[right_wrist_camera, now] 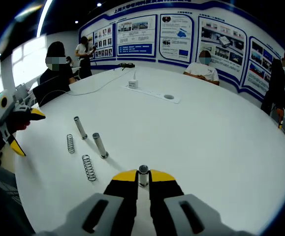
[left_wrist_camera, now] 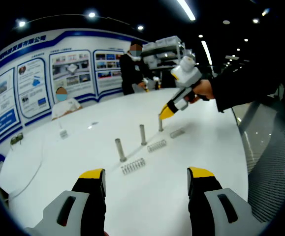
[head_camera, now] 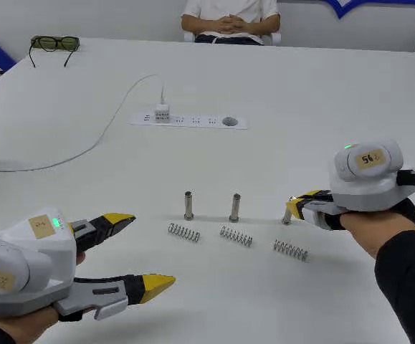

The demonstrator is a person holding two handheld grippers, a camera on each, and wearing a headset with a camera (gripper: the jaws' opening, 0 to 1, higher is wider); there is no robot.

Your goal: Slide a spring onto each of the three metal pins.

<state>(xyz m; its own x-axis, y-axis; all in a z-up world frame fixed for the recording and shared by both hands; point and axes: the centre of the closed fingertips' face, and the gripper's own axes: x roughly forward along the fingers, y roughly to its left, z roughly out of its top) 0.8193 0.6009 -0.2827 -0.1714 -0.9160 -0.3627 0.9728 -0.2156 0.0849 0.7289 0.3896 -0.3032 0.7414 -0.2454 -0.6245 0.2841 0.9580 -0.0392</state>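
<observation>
The white desk carries everything. The left gripper hovers above it, its fingers wide apart with nothing between them. The right gripper has its fingers clamped on the third pin, near its top. The other two pins stand upright between the two sets of fingers. Three springs lie flat, one just below the right fingers and two ahead of the left ones.
</observation>
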